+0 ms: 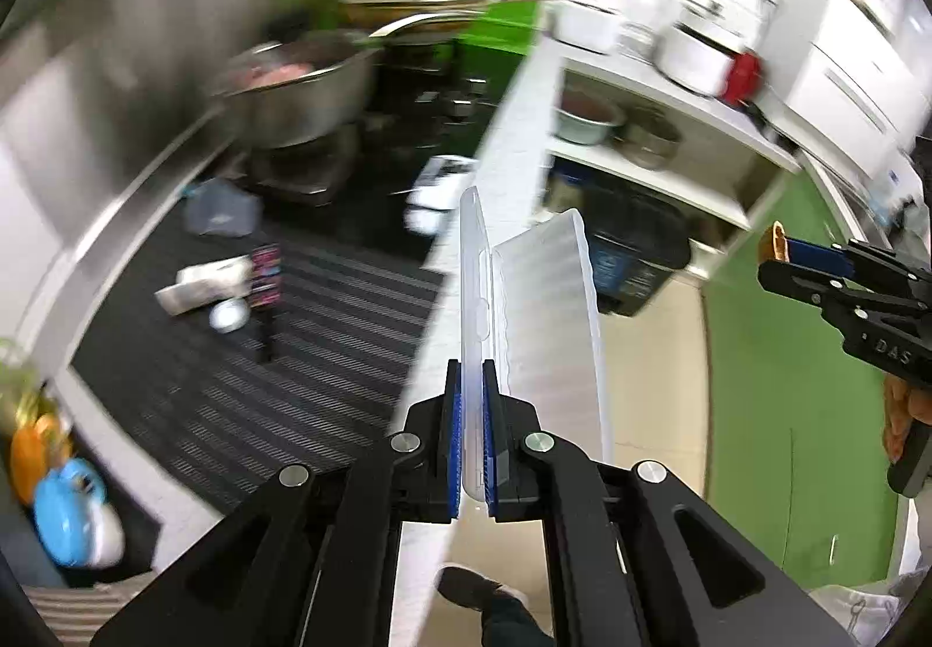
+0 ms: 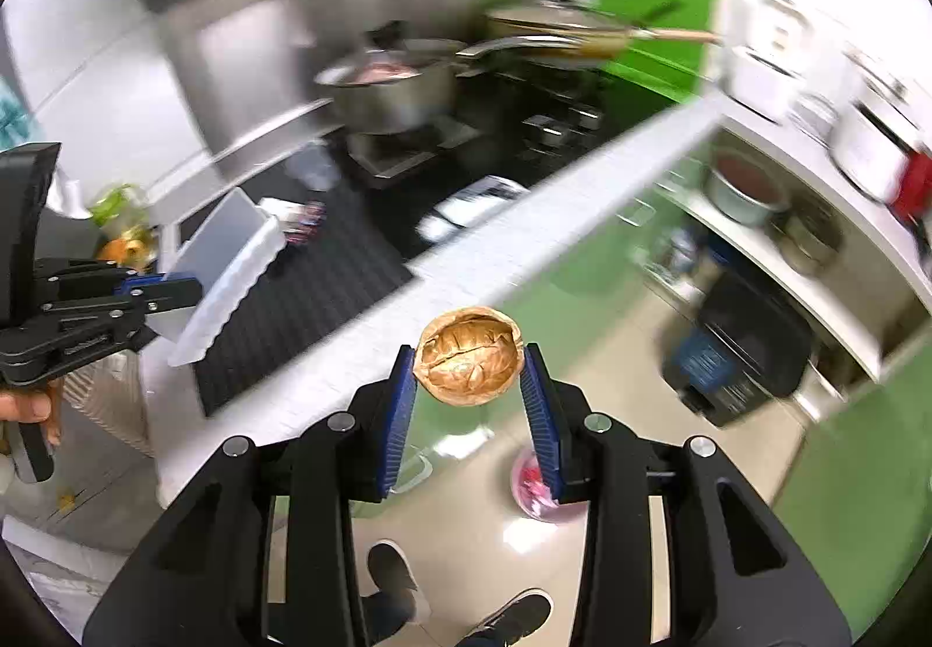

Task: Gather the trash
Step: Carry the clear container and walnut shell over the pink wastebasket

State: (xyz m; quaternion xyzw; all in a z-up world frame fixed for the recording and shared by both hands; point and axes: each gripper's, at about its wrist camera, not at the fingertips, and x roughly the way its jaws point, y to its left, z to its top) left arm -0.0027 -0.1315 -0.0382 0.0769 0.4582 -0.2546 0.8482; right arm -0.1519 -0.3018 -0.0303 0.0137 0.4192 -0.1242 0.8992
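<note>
My left gripper (image 1: 473, 373) is shut on the edge of a clear plastic clamshell container (image 1: 542, 309), which hangs open above the counter edge. The same container (image 2: 227, 286) shows at the left of the right wrist view, held by the left gripper (image 2: 175, 292). My right gripper (image 2: 469, 356) is shut on a brown half walnut shell (image 2: 469, 363), its blue pads pressing both sides. It appears at the right of the left wrist view as the right gripper (image 1: 777, 254) with the shell (image 1: 775, 242). More trash lies on the dark striped mat: a crumpled white wrapper (image 1: 204, 286) and a colourful packet (image 1: 265, 274).
A steel pot (image 1: 297, 99) and pans stand on the stove at the back. A white shelf (image 1: 670, 123) holds bowls and appliances. A black bin (image 2: 740, 350) stands on the floor beneath it. A pink cup (image 2: 539, 490) and a person's shoes (image 2: 390, 571) are below.
</note>
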